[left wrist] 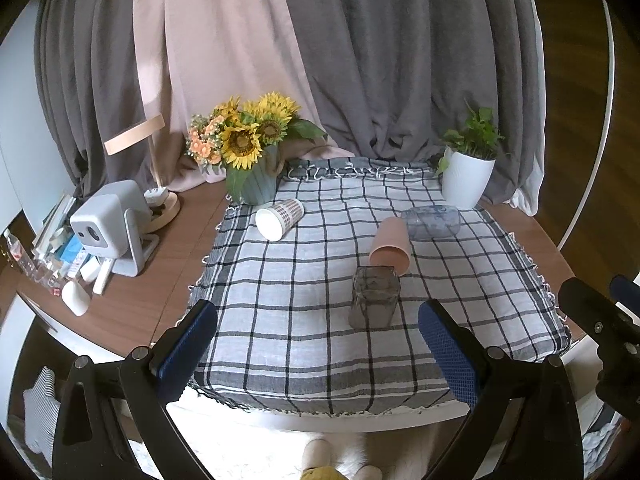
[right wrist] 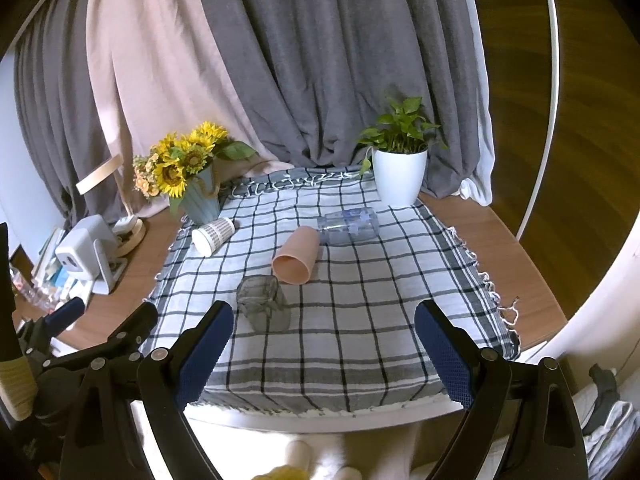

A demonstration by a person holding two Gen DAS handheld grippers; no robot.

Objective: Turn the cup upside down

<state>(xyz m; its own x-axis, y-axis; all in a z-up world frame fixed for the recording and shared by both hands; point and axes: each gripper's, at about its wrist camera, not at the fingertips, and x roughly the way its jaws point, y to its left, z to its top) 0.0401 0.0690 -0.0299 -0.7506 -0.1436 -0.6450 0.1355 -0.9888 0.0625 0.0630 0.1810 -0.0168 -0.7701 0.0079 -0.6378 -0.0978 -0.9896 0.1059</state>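
Both claws hang back at the near table edge, jaws wide apart, nothing between them. L claw (left wrist: pixel 318 344) faces the checked cloth (left wrist: pixel 280 320); R claw (right wrist: pixel 324 344) likewise, w/ the L claw's frame visible at its left.

Grey glass (left wrist: pixel 375 297) stands on the cloth near centre, looks already mouth-down, just in front of the pink cup (left wrist: pixel 390 245), which lies on its side, mouth toward the cameras. Clear cup (left wrist: pixel 431 221) lies on its side right behind the pink one, touching or nearly. Patterned white cup (left wrist: pixel 280 218) lies sideways at far left, by the sunflower vase (left wrist: pixel 256 184). Potted plant (left wrist: pixel 468 178) at far right corner.
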